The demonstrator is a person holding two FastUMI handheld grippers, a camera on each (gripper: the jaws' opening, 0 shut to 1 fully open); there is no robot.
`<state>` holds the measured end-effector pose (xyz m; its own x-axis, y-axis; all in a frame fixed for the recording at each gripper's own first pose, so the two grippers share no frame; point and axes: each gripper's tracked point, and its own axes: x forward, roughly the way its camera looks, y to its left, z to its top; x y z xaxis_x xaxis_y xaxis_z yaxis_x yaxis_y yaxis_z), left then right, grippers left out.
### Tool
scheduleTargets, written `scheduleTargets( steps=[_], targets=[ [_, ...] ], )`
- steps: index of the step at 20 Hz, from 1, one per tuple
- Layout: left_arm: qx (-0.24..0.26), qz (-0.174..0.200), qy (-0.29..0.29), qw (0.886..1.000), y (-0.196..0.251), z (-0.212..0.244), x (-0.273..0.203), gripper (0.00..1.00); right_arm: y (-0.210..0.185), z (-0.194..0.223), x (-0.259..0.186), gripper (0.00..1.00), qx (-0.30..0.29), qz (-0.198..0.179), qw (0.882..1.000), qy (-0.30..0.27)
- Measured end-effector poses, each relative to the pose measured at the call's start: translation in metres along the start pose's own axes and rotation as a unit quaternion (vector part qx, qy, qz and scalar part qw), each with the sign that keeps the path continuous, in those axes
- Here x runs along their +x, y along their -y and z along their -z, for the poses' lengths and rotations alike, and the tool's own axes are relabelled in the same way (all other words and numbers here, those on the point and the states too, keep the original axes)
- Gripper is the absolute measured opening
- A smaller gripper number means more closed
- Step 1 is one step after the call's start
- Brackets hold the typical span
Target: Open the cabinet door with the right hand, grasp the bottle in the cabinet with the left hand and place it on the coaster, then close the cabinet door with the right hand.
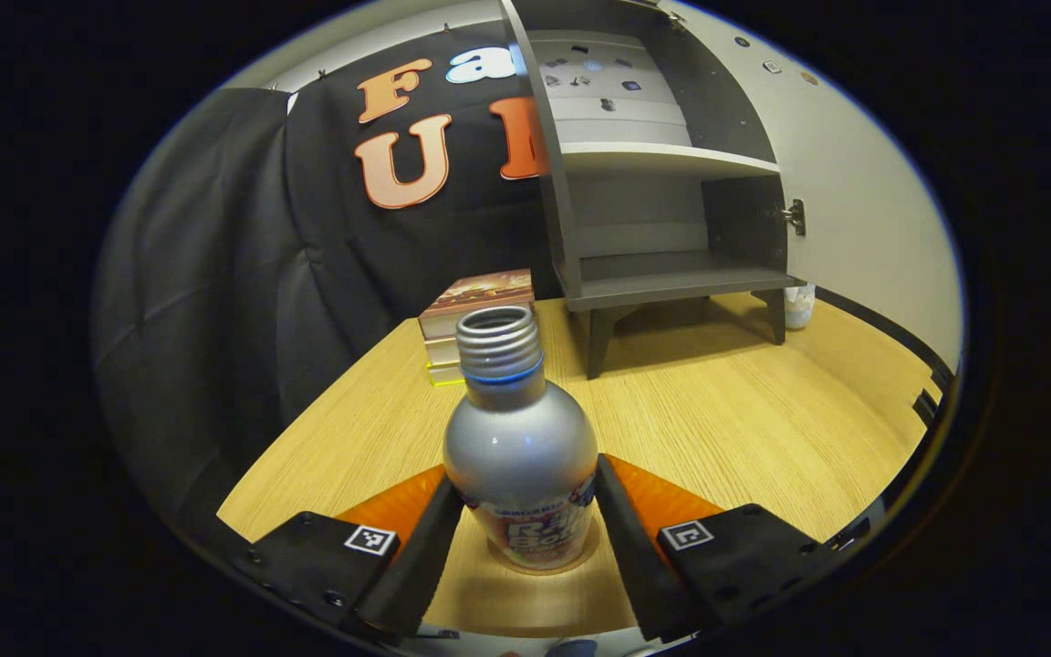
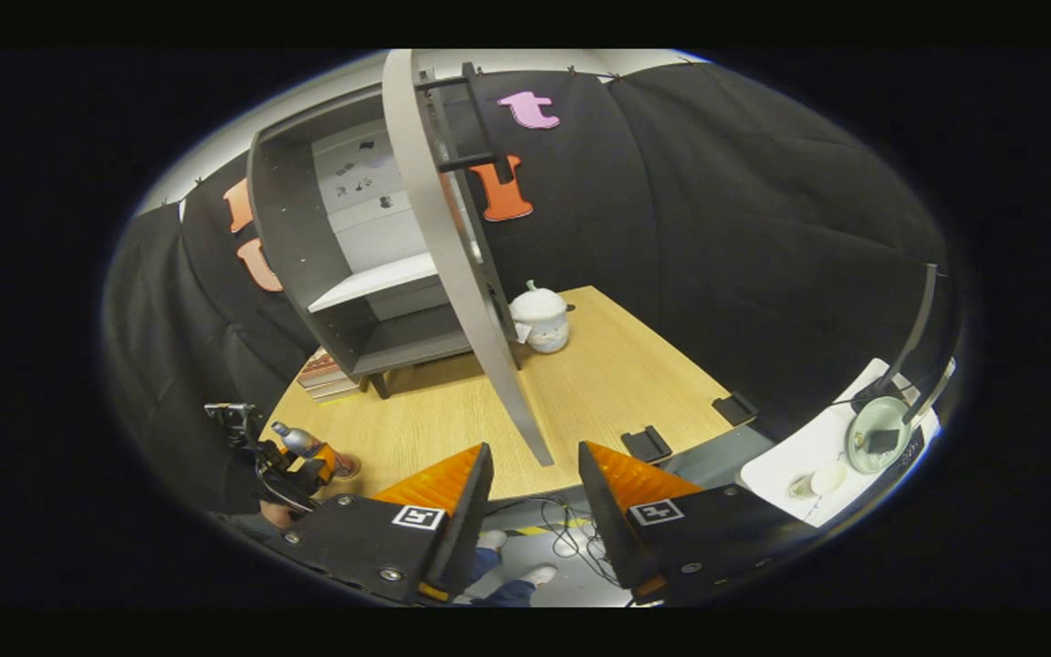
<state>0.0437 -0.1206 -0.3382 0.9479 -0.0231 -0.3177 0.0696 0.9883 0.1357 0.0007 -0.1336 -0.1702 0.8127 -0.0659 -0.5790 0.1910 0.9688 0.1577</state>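
Your left gripper (image 1: 525,511): jaws closed on bottle (image 1: 521,456), upright between them over tabletop (image 1: 744,420). Your right gripper (image 2: 535,493): jaws apart, empty, near open door (image 2: 452,265).

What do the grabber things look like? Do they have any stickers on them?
Both the left gripper and the right gripper have black bodies, wedge-shaped orange jaws with dark inner pads, and a small square black-and-white marker on each side.

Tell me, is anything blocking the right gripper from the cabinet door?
Nothing visible is. The right gripper hangs open just short of the open cabinet door, whose lower edge sits straight ahead between its fingers.
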Motion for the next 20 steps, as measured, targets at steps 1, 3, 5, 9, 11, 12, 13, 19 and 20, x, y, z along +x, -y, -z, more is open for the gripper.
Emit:
scheduleTargets(
  steps=[1, 3, 5, 9, 11, 12, 13, 19, 20],
  targets=[
    [-0.003, 0.001, 0.001, 1.0, 0.0, -0.001, 0.0, 0.91, 0.0, 0.001, 0.0, 0.59, -0.001, 0.0, 1.0, -0.001],
    [-0.006, 0.002, 0.004, 1.0, -0.001, -0.003, -0.003, 0.9, 0.0, 0.002, 0.0, 0.59, -0.003, 0.001, 1.0, -0.002],
    [-0.002, -0.003, 0.007, 1.0, -0.004, -0.006, -0.003, 0.91, 0.0, 0.003, -0.001, 0.59, -0.002, 0.001, 1.0, -0.001],
    [-0.009, 0.002, 0.025, 1.0, -0.004, -0.021, -0.011, 0.94, 0.002, 0.003, -0.004, 0.59, 0.002, 0.0, 1.0, 0.004],
    [-0.008, 0.002, 0.035, 0.999, -0.006, -0.033, -0.014, 0.94, 0.002, 0.005, -0.004, 0.59, 0.006, -0.003, 1.0, 0.004],
    [-0.006, 0.001, 0.04, 0.999, -0.005, -0.039, -0.015, 0.94, 0.002, 0.006, -0.004, 0.59, 0.008, -0.004, 1.0, 0.005],
    [-0.005, 0.003, 0.044, 0.999, -0.005, -0.044, -0.017, 0.95, 0.002, 0.007, -0.005, 0.59, 0.009, -0.005, 1.0, 0.005],
    [-0.004, 0.005, 0.072, 0.997, -0.008, -0.08, -0.033, 0.95, 0.003, 0.004, -0.009, 0.59, 0.017, -0.014, 1.0, 0.021],
    [-0.006, 0.005, 0.076, 0.997, -0.009, -0.088, -0.036, 0.95, 0.002, 0.0, -0.01, 0.59, 0.02, -0.017, 0.999, 0.027]
  ],
)
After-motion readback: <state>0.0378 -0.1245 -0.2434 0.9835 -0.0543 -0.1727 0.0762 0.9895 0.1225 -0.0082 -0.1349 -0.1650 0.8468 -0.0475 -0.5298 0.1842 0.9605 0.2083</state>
